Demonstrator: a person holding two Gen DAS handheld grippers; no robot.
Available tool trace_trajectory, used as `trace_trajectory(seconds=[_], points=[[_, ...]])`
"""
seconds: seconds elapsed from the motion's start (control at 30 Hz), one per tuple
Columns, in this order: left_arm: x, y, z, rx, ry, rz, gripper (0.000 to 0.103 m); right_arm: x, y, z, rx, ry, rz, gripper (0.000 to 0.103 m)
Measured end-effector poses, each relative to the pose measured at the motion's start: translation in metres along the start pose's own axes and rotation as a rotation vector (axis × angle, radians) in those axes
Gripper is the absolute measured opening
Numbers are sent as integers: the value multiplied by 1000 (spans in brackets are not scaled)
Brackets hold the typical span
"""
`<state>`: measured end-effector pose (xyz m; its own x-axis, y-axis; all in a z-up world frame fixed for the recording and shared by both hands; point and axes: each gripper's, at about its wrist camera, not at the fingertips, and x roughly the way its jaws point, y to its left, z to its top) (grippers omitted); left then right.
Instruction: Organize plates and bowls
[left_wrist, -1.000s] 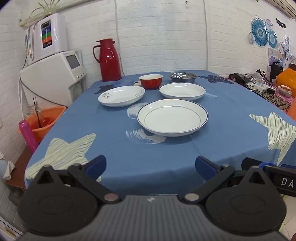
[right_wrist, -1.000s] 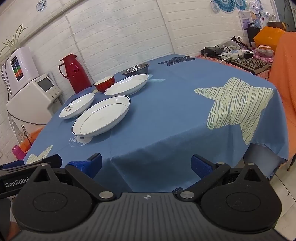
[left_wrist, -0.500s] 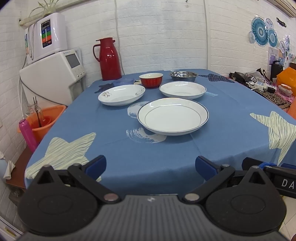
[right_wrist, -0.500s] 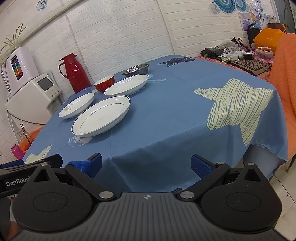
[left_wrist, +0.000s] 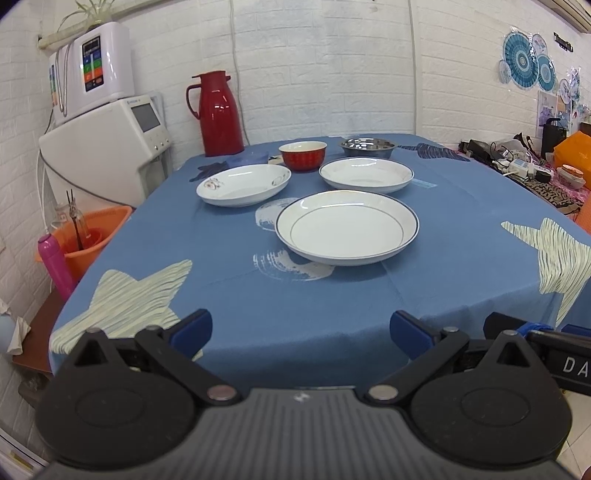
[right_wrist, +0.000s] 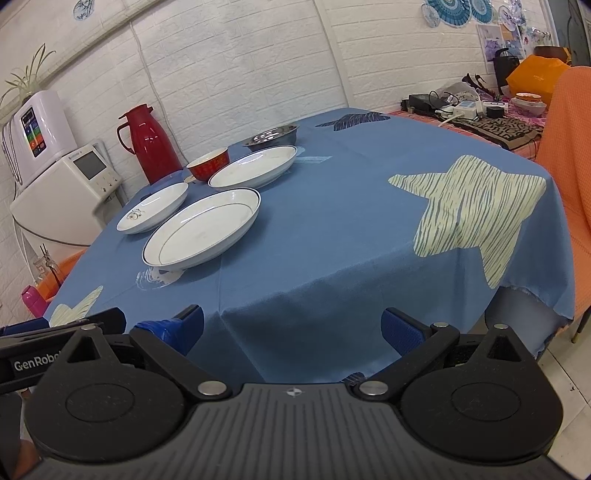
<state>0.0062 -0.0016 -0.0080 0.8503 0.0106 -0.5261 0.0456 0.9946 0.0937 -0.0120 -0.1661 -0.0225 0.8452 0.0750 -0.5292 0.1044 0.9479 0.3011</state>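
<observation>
Both fingers (left_wrist: 300, 328) (right_wrist: 291, 326) released, empty; plate (left_wrist: 347, 232) ahead of them; approach low, grasp near rim gently.

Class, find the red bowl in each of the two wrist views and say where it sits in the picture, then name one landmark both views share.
Left wrist view: the red bowl sits upper centre, behind the three white plates, left of the metal bowl.
Right wrist view: the red bowl sits upper left of centre, again behind the plates.
Shared landmark: the red jug at the wall behind the bowl.
</observation>
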Motion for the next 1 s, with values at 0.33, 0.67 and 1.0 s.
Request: trace_trajectory(seconds=[0.33, 0.67, 1.0], points=[[1, 2, -1, -5, 5, 0, 102, 1, 1, -2, 0, 3, -1, 90], [2, 3, -2, -4, 9, 1, 102, 2, 2, -2, -2, 4, -1, 90], [4, 2, 1, 1, 20, 4, 102, 3, 2, -5, 1, 8, -1, 90]])
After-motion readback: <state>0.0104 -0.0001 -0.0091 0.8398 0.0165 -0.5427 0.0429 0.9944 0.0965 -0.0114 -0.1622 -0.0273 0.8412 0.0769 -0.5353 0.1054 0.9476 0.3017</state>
